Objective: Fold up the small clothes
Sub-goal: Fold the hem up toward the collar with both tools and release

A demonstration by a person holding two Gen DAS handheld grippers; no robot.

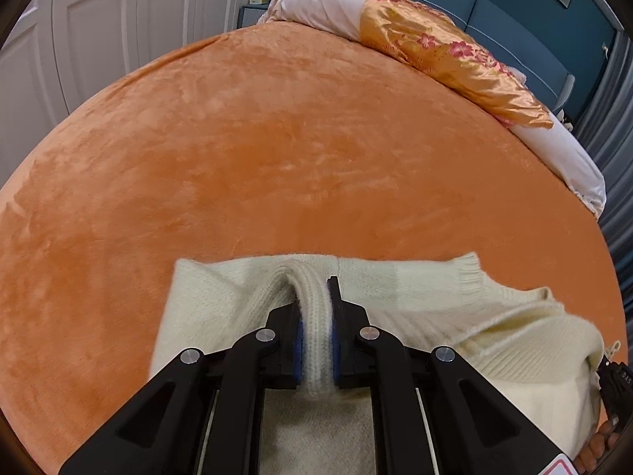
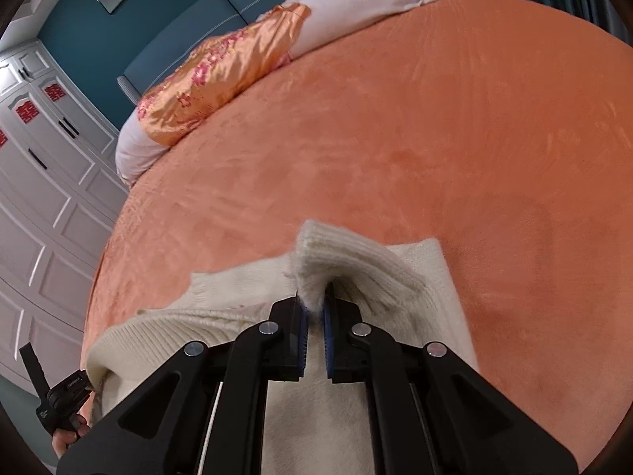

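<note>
The left gripper (image 1: 314,316) is clamped tight on a ribbed fold of the cream sweater (image 1: 221,301), the knit band standing up between its blue pads (image 1: 299,340) and running back under the black arms. The right gripper (image 2: 314,308) is likewise closed on the sweater (image 2: 253,281), its pads (image 2: 326,332) pinching a fuzzy ribbed edge that bunches up and fans out just ahead of the fingertips.

In the left wrist view, the sweater spreads flat to both sides of the gripper and a little way ahead of it, ending in a straight edge; to the gripper's right it rises in a ribbed ridge toward the other tool (image 1: 615,392), whose dark body and the hand (image 1: 597,441) holding it show at the frame's lower right corner. In the right wrist view, the knit stretches off to the gripper's left in a ribbed band toward the other tool (image 2: 59,399) and the hand (image 2: 67,435) on it at the lower left, and a flat panel lies just to the gripper's right.

The sweater lies on the orange blanket (image 1: 296,158), which covers the bed far ahead of both grippers. Beyond it, well away, sit a white pillow (image 1: 316,4) and an orange floral cushion (image 1: 435,51) against a blue headboard (image 1: 534,19). White wardrobe doors (image 2: 43,182) stand off to the left.
</note>
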